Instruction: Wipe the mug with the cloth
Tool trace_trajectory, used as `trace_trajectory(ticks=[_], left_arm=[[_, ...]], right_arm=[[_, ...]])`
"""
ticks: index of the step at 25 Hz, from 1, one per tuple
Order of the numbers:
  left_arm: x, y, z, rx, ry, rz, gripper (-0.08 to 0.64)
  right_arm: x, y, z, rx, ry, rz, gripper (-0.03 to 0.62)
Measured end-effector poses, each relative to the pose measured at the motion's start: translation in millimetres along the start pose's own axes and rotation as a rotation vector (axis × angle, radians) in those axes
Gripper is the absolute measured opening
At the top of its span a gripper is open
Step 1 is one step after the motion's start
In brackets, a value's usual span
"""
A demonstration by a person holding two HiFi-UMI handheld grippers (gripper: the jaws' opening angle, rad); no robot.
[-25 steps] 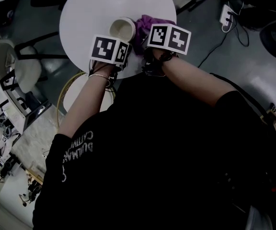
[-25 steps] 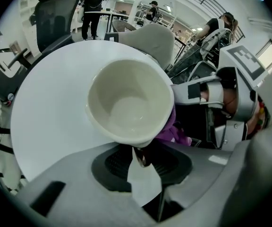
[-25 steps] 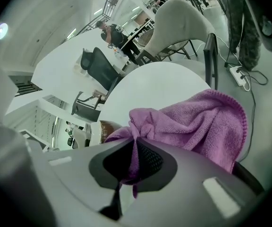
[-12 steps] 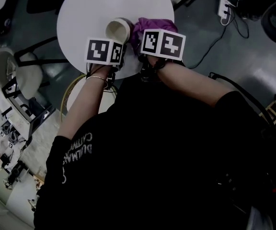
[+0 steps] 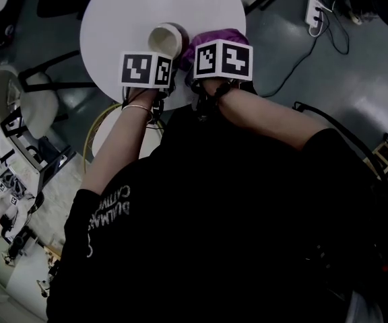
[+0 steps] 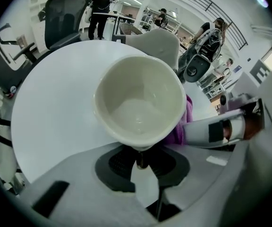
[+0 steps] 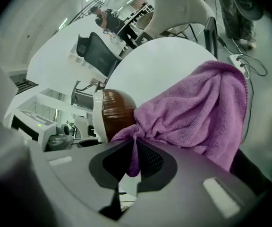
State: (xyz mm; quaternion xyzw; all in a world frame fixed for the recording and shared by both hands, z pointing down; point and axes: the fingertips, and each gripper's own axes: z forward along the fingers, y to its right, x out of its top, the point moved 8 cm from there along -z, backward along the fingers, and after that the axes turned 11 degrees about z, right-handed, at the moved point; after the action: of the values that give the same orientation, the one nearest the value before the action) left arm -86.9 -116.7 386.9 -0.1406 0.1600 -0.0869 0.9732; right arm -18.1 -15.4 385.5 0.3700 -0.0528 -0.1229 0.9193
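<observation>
At the near edge of the round white table (image 5: pixel 113 19), the left gripper (image 6: pixel 140 162) has just been closing its jaws. They now pinch a narrow dark part on the underside of the mug (image 6: pixel 140 103). The mug is tipped with its mouth turned back toward the person, and its cream inside is empty.

Just to its right, the right gripper (image 7: pixel 133 157) has its jaws clenched on a fold of the purple cloth (image 7: pixel 197 112). The cloth bunches out ahead of the jaws and lies against the mug's brown outer side. The two grippers sit side by side, close together, over the table's near rim.

Beyond mug and cloth the tabletop runs bare to its far edge. Past that edge stand a white chair (image 6: pixel 157 39) and a black office chair (image 6: pixel 67 13). To the table's right the grey floor (image 5: pixel 295 73) lies open, with a power strip (image 5: pixel 315 9) and its cables farther off.
</observation>
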Motion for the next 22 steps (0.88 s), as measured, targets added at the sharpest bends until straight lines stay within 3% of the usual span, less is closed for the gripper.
trace_trajectory(ticks=[10, 16, 22], left_arm=[[3, -2, -2, 0.025, 0.001, 0.011, 0.063], [11, 2, -1, 0.056, -0.018, 0.022, 0.063], [29, 7, 6, 0.11, -0.035, -0.03, 0.063]], right_arm=[[-4, -1, 10, 0.069, -0.152, -0.016, 0.018], [22, 4, 5, 0.206, -0.343, 0.032, 0.018], [67, 1, -5, 0.245, -0.484, -0.041, 0.018]])
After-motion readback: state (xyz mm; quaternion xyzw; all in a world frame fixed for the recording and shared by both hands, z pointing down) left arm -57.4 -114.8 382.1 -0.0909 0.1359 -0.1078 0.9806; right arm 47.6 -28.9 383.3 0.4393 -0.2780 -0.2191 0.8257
